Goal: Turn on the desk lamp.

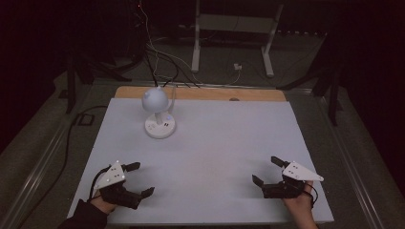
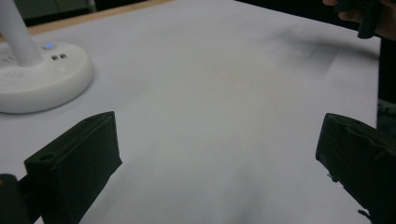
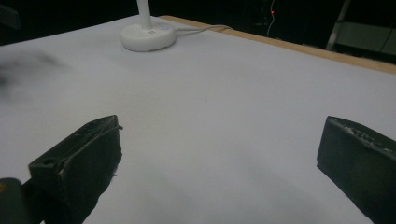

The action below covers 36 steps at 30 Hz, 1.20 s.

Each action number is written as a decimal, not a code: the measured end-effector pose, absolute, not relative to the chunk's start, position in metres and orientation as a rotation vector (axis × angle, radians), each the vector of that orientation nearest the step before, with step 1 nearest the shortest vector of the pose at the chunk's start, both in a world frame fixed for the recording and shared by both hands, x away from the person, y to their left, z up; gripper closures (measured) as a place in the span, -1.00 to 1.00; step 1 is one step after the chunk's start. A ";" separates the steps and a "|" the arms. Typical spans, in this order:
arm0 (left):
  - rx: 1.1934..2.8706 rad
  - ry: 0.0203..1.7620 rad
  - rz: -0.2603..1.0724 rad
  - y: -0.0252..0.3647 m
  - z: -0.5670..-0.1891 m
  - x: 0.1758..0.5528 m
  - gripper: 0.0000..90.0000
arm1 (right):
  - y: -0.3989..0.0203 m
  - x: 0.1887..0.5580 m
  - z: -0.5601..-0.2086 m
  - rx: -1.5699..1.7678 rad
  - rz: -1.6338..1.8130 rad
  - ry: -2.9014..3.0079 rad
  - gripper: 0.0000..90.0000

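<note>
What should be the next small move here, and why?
Probably move the left gripper forward toward the white desk lamp. Both the left gripper and the right gripper rest near the table's front edge with jaws open and holding nothing, and the lamp stands on the left half, nearer the left gripper.
</note>
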<state>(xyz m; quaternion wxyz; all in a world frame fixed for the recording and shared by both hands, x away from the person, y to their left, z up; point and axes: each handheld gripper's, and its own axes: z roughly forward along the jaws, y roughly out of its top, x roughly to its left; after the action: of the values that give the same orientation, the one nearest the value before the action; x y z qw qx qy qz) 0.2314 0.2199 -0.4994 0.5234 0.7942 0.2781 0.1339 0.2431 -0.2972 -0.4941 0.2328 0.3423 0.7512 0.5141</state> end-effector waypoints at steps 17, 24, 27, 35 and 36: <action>1.917 0.651 0.333 0.218 -0.499 0.230 -0.99 | -0.294 0.242 -0.495 0.931 1.403 2.039 -1.00; 1.927 0.647 0.332 0.217 -0.500 0.230 -0.99 | -0.294 0.241 -0.494 0.935 1.414 2.033 -1.00; 1.912 0.653 0.344 0.217 -0.497 0.230 -0.99 | -0.294 0.241 -0.495 0.945 1.419 2.029 -1.00; 1.907 0.630 0.361 0.212 -0.485 0.226 -0.99 | -0.292 0.241 -0.494 0.956 1.419 2.019 -1.00; 1.905 0.628 0.363 0.211 -0.483 0.226 -0.99 | -0.292 0.241 -0.494 0.954 1.420 2.017 -1.00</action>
<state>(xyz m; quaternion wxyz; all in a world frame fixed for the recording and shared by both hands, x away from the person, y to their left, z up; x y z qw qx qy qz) 0.2257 0.2114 -0.4830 0.5242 0.7959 0.2624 0.1516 0.2411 -0.2915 -0.4944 0.2457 0.3497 0.7393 0.5203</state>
